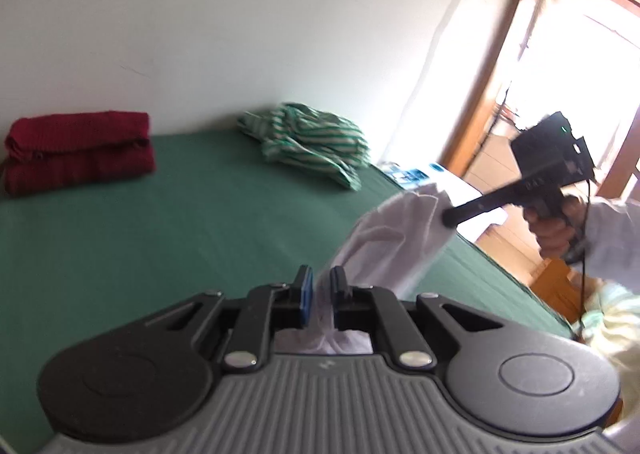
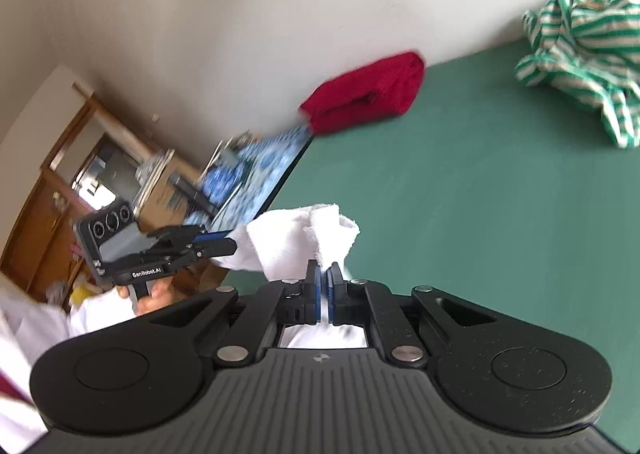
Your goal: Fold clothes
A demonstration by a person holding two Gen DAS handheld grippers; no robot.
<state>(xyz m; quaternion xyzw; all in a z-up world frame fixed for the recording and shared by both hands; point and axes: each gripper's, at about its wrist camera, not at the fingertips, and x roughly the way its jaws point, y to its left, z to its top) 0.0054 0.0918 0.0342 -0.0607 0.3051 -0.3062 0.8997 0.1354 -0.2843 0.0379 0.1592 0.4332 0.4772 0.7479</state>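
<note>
Green bed [image 1: 160,214]: red stack [image 1: 78,152], striped heap [image 1: 312,144].

Black gripper [image 2: 323,281] bodies, blue pads [image 2: 318,286]; silver screws; "GenRobot.AI" marking; white sleeves [image 1: 612,238].

right gripper [image 2: 323,274] clamped on white cloth [image 2: 296,244]; left gripper [image 2: 230,244] pinches the cloth's other end, held above green bed sheet [image 2: 460,214]; folded red garment [image 2: 368,92] by wall; striped garment [image 2: 584,54] crumpled far right

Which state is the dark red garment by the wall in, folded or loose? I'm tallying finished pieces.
Folded: the dark red knit garment lies as a squared, doubled-over stack on the green bed sheet.
</note>
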